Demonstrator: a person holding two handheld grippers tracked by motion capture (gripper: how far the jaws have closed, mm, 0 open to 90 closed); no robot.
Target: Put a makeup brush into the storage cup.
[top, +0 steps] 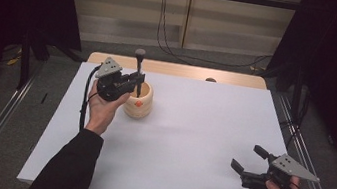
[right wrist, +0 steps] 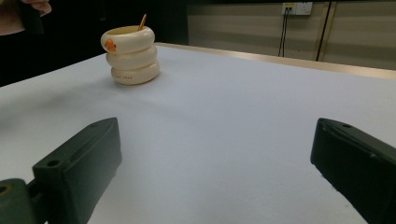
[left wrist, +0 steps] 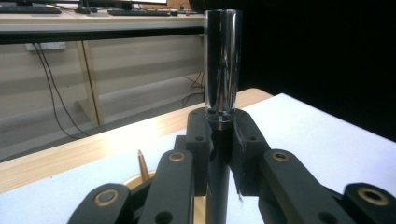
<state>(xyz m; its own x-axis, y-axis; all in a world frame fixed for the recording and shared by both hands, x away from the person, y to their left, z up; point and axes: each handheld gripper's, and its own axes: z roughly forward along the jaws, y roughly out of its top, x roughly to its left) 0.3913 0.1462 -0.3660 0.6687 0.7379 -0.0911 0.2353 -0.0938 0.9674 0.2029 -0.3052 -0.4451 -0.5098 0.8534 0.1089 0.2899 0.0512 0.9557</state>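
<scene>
Pen (top: 139, 62) clamped upright in left gripper (top: 134, 80) over cup (top: 138, 101) near table's (top: 189, 143) far-left corner, likely for dropping in; right gripper (top: 246, 161) idle, jaws apart.

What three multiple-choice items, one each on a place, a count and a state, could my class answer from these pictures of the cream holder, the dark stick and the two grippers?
1. Where does the cream holder stand on the white table?
A. the far left part
B. the near right corner
C. the exact middle

2. How many stacked rings form the holder's wall?
A. one
B. three
C. five

3. How is the left gripper?
A. open and empty
B. lying on the table
C. shut on the dark stick

Answers:
1 A: the high view shows it far and left, by the left hand.
2 B: the right gripper view shows three rings.
3 C: the left gripper view shows its fingers clamping the upright stick.
</scene>
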